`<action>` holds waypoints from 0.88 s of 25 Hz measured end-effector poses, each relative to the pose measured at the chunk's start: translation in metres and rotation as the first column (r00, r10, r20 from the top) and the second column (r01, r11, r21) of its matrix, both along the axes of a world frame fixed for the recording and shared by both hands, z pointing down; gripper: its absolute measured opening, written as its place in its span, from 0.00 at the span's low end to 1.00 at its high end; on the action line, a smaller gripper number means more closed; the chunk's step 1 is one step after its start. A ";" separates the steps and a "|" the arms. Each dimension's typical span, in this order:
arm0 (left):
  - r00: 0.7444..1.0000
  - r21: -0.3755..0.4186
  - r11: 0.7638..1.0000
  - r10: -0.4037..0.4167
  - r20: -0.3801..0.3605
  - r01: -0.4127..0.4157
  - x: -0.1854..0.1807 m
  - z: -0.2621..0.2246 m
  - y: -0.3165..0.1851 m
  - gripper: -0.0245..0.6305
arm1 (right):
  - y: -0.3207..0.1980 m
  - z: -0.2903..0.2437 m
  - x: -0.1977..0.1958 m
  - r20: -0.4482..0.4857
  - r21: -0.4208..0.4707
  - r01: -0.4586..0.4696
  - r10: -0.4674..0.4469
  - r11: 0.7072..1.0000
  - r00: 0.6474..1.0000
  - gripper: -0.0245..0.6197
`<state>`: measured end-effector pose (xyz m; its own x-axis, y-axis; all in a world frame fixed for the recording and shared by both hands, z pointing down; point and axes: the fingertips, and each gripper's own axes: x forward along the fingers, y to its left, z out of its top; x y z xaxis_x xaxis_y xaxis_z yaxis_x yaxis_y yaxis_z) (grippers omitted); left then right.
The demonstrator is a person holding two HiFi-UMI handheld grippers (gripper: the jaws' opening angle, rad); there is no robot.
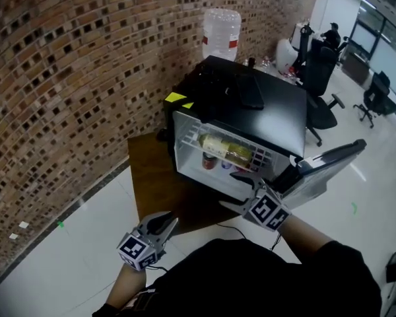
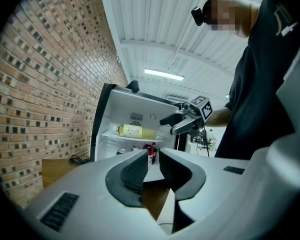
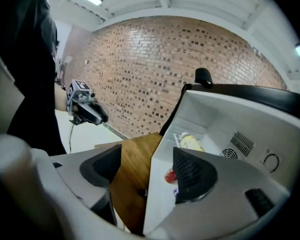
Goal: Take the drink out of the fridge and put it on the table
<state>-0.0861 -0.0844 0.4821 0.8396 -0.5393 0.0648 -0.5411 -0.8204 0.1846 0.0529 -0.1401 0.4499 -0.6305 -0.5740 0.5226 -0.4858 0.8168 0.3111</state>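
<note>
Brick wall (image 1: 66, 78) behind. Wooden tabletop (image 1: 152, 177) carried black mini fridge (image 1: 264, 104), door (image 1: 330, 167) swung wide open. Right claw (image 3: 147, 164) spread wide, empty, at fridge opening. Left claw (image 2: 153, 156) nearly pressed together, empty, held back from fridge. Drink (image 1: 226, 150), yellow-green bottle, lay on side on upper fridge shelf, long axis across shelf, cap toward brick-wall side; pale label, print unreadable.

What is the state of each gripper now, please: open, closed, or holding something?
Left gripper: closed, holding nothing.
Right gripper: open wide, holding nothing.
</note>
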 end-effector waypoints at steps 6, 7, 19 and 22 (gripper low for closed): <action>0.998 0.001 0.998 -0.057 -0.014 0.057 -0.043 0.007 0.005 0.14 | -0.082 0.017 -0.003 -0.254 0.086 -0.110 0.129 0.990 0.959 0.60; 0.998 0.000 0.998 -0.065 -0.020 0.065 -0.048 0.007 0.006 0.14 | -0.095 0.019 -0.002 -0.286 0.092 -0.125 0.147 0.988 0.947 0.60; 0.989 -0.023 0.990 -0.143 -0.038 0.142 -0.103 0.024 0.010 0.14 | -0.196 0.064 -0.006 -0.511 -0.006 -0.207 0.175 0.978 0.842 0.60; 0.986 -0.031 0.987 -0.159 -0.039 0.158 -0.112 0.028 0.009 0.14 | -0.204 0.072 -0.006 -0.514 -0.046 -0.223 0.168 0.974 0.841 0.60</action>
<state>-0.1986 -0.0752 0.5099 0.7459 -0.6643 0.0484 -0.6554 -0.7191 0.2308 0.0472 -0.3443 0.5217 -0.1452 -0.5846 0.7982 -0.4379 0.7614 0.4781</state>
